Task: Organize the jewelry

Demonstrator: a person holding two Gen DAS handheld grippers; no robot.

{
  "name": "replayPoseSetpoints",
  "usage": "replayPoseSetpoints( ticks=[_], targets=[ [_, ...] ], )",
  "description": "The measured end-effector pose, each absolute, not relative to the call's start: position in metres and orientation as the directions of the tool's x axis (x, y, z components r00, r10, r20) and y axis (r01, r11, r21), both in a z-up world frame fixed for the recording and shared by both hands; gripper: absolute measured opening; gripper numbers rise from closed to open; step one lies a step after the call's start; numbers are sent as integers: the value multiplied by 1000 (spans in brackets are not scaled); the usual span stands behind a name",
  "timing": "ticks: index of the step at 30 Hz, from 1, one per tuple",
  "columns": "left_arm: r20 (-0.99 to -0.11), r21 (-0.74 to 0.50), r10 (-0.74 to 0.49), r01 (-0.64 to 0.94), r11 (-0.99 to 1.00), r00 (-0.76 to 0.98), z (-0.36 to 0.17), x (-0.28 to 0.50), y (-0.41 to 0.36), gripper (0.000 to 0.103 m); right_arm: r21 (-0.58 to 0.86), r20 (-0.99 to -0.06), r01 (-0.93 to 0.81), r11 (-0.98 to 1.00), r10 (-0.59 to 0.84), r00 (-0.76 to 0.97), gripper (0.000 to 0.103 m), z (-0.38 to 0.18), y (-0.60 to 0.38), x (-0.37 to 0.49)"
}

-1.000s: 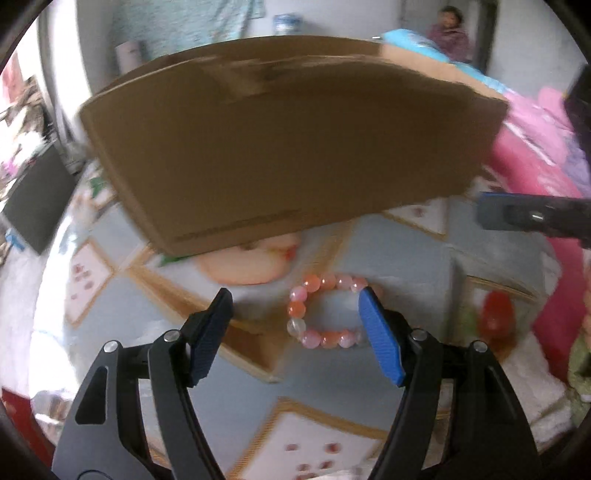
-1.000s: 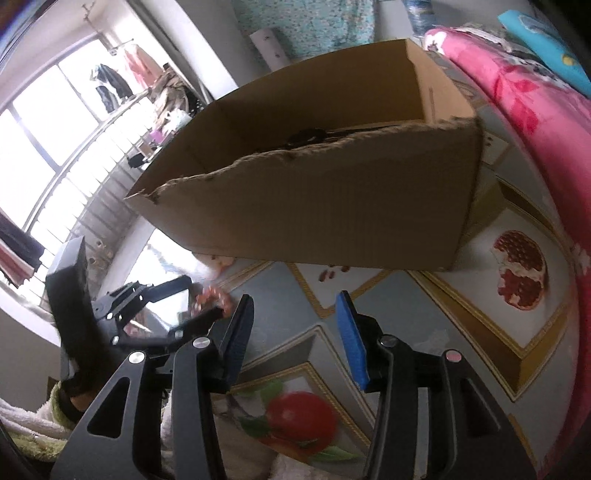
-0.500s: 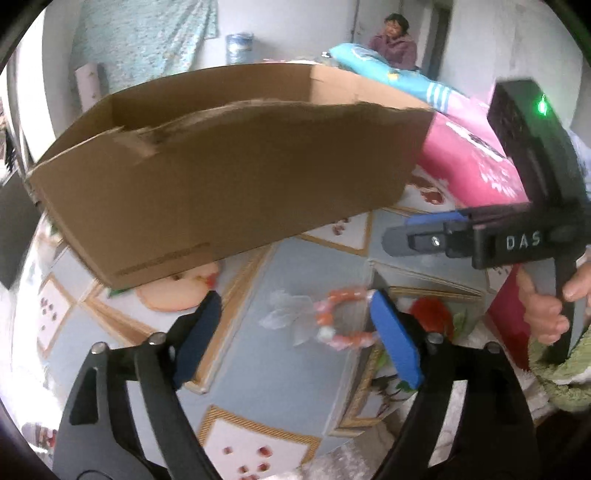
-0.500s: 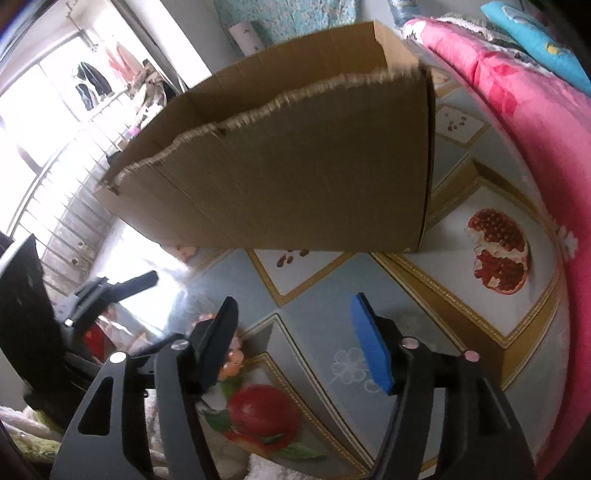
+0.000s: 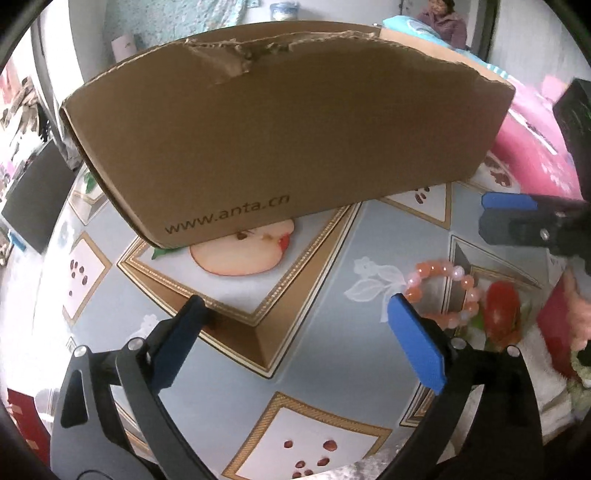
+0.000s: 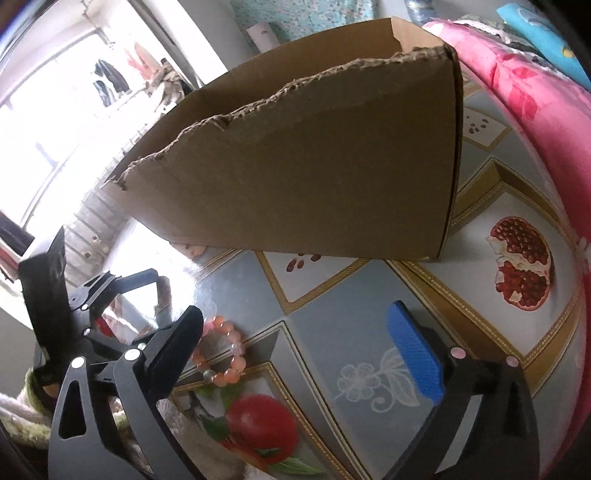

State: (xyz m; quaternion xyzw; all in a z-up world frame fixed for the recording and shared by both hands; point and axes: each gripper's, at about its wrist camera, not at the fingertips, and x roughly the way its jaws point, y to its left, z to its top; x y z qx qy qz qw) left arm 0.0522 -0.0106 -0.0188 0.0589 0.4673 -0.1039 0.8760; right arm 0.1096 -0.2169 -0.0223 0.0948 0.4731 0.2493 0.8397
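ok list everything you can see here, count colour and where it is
cardboard box: one, brown, open top with a torn rim, standing on the tablecloth beyond both grippers
bead bracelet: one, pink and orange, lying flat on the cloth, just right of the left gripper's right finger
tablecloth: one, grey-blue with gold-framed fruit prints, under everything
blanket: one, pink floral, along the right edge
person: one, seated in the background
left gripper: black with blue pads, jaws just opened wide, nothing between them
right gripper: black with blue pads, jaws just opened wide, nothing between them
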Motion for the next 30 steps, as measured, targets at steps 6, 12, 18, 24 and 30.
replayPoseSetpoints(
  ticks=[6, 12, 18, 24, 30],
  targets=[
    [-840, 6, -111, 213, 977, 531, -18, 57, -12, 95, 421, -757, -326, 847, 526, 388, 97, -22, -218, 114],
    [-846, 7, -103, 204, 979, 523, -17, 62, -16, 95, 409, -788, -330, 850, 512, 342, 97, -22, -209, 119],
    [-848, 8, -99, 199, 980, 521, -19, 65, -25, 95, 461, -771, -321, 827, 553, 317, 97, -24, -215, 122],
    [-850, 8, -97, 196, 981, 518, -21, 72, -31, 95, 466, -763, -326, 823, 560, 323, 97, -25, -213, 121],
    [-851, 9, -94, 192, 981, 517, -21, 73, -34, 95, 481, -755, -314, 818, 569, 327, 97, -25, -220, 122]
  ],
)
